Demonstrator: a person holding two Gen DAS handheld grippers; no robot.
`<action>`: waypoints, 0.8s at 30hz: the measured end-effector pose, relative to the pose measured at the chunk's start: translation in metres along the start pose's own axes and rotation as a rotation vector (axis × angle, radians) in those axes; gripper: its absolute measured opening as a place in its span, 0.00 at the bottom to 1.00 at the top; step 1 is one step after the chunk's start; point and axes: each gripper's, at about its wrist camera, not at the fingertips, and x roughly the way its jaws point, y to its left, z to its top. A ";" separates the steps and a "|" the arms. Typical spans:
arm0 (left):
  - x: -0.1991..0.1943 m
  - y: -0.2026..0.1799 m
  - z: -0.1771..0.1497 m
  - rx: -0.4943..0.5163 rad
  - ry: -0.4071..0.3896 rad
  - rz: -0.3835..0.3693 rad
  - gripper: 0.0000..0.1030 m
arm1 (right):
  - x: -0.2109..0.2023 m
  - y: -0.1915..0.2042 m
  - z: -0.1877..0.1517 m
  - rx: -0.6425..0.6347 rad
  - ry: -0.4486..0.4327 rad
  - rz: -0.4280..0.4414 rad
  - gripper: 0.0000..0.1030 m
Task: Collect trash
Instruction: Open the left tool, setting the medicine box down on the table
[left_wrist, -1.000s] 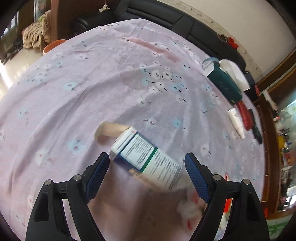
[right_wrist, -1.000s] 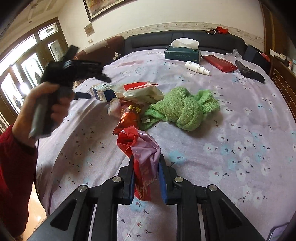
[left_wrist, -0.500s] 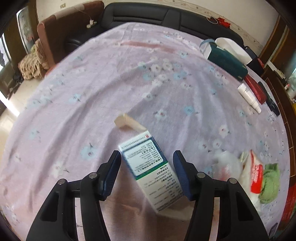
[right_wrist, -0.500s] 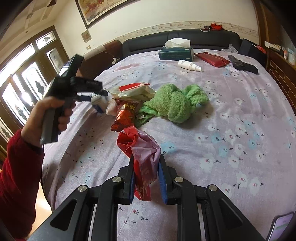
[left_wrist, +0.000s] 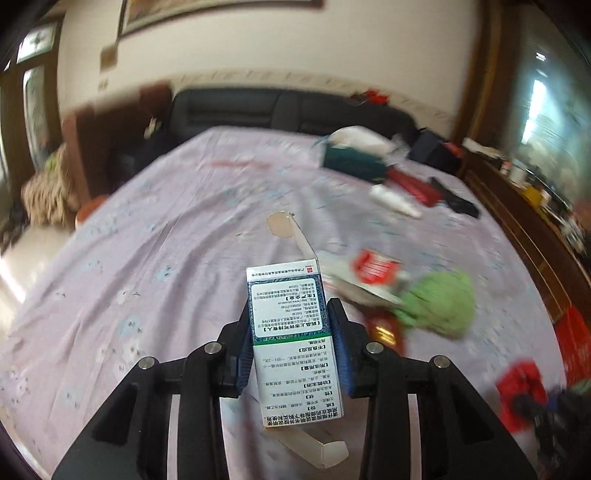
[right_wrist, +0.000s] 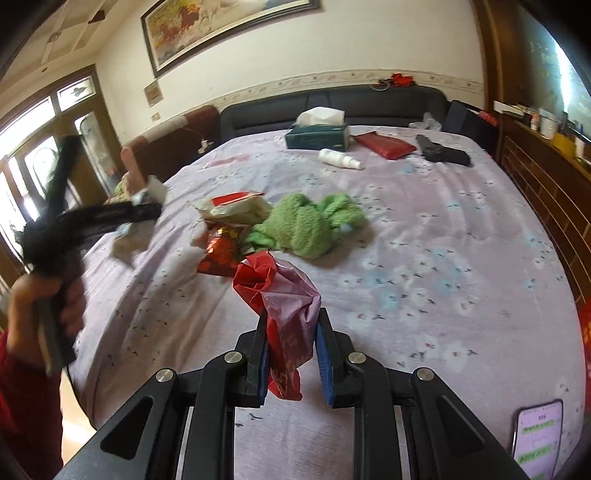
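Medicine carton (left_wrist: 291, 332), flaps open, is pinched between the left gripper (left_wrist: 291, 345) pads and lifted clear of the bed (left_wrist: 147, 236). Right gripper (right_wrist: 291, 354) is clamped on a red-and-pink bag (right_wrist: 284, 295), nearer than the green cloth (right_wrist: 310, 225). Judged step: carrying picked trash. Next: bring the carton to the bag mouth, then release

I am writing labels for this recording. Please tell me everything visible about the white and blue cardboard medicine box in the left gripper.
The white and blue cardboard medicine box is a slim carton with a green stripe and printed Chinese text. Both end flaps hang open. The left gripper clamps its two narrow sides between blue pads, holding it lengthwise, lifted above the floral purple bedsheet. Nothing else touches it.
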 end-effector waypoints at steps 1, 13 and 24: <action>-0.012 -0.017 -0.010 0.044 -0.030 -0.007 0.34 | -0.001 -0.003 -0.001 0.009 -0.005 -0.004 0.23; -0.026 -0.091 -0.069 0.156 -0.089 -0.043 0.35 | -0.010 -0.030 -0.019 0.037 -0.069 -0.177 0.23; -0.008 -0.094 -0.086 0.147 -0.019 -0.075 0.35 | -0.007 -0.029 -0.019 0.030 -0.068 -0.228 0.23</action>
